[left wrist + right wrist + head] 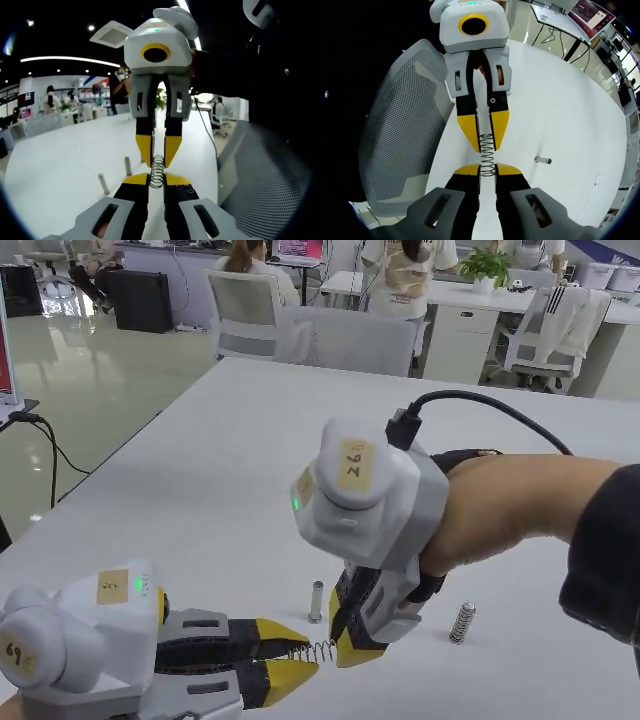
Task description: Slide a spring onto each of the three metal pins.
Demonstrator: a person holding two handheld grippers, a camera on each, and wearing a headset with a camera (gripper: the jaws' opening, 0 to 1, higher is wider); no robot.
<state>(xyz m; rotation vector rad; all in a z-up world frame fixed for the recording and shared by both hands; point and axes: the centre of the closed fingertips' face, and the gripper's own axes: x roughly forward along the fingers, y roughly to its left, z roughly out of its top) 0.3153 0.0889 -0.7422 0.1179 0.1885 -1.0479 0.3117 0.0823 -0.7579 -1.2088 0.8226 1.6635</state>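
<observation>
The left gripper [156,179] and right gripper [488,170] meet tip to tip over the white table [250,460], each narrowed to a pinch on one end of the same spring [318,649]. From that spring, a bare pin [316,602] stands at 12 o'clock, just beside it, and a second spring [461,622] stands at 3 o'clock, well apart.

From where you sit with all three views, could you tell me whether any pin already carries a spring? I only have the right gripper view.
Observer: Yes, in the head view a second spring stands upright on the table past the right gripper, seemingly on a pin.
Operator: Thank you. I see one bare pin; are there others?
Observer: The left gripper view shows two bare ones, a nearer pin and a farther pin.
Operator: Where is our held spring relative to them?
Observer: In the head view the held spring, clamped between the left gripper and the right, sits just in front of an upright pin.
</observation>
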